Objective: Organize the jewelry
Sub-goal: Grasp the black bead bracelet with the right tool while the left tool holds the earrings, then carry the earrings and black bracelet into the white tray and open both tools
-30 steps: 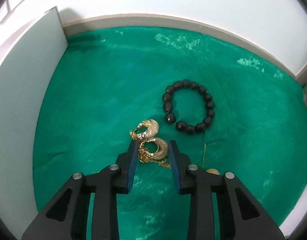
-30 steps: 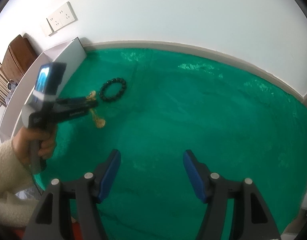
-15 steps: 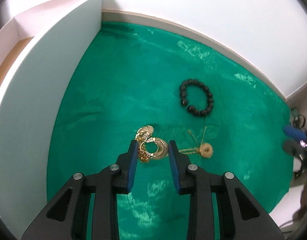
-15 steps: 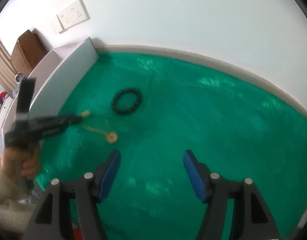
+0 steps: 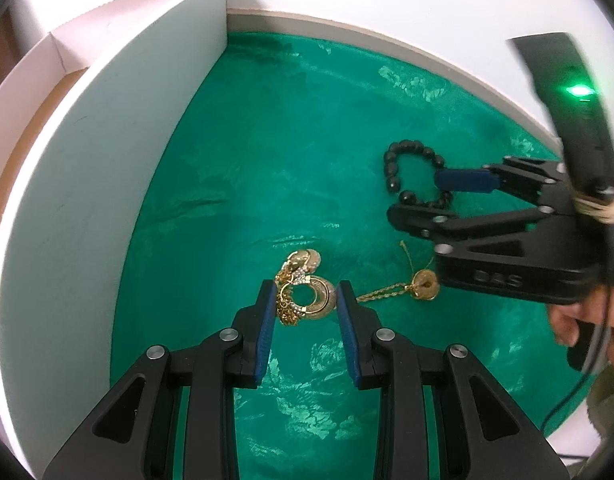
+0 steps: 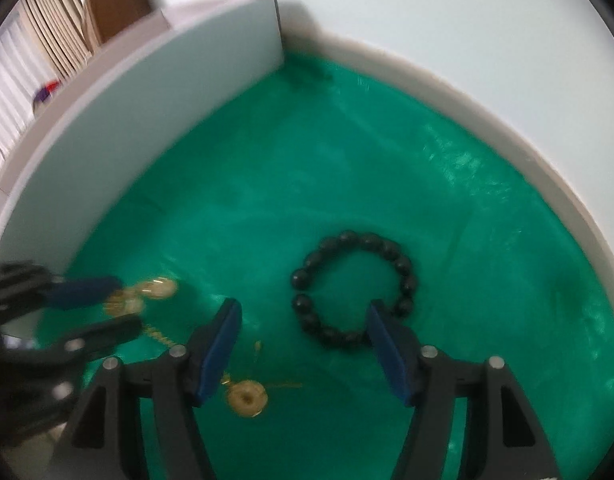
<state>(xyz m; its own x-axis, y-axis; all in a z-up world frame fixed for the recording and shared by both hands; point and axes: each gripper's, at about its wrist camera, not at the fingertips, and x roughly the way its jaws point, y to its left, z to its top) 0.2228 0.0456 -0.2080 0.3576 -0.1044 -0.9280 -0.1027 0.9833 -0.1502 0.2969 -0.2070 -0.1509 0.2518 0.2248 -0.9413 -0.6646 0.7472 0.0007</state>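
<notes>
My left gripper (image 5: 307,308) is shut on a tangle of gold hoop earrings (image 5: 311,294), held a little above the green cloth (image 5: 267,160). A gold chain runs from that tangle to a round gold pendant (image 5: 425,285) lying on the cloth. The black bead bracelet (image 6: 349,237) lies flat farther right. My right gripper (image 6: 303,320) hangs low over it with its jaws closing. The bracelet's near-left beads sit between the fingers and the right finger stands inside the ring. Its pads do not press on any bead. The left wrist view shows the right gripper (image 5: 415,196) over the bracelet (image 5: 391,168).
A tall white box wall (image 5: 107,160) runs along the left edge of the cloth, also seen as the white box wall (image 6: 147,120) in the blurred right wrist view. A white wall borders the far side. A person's hand (image 5: 579,316) holds the right gripper's handle.
My right gripper swept left and down, arriving over the black bracelet and entering the left wrist view. My left gripper shifted toward the white box earlier, earrings still held, then stayed put.
</notes>
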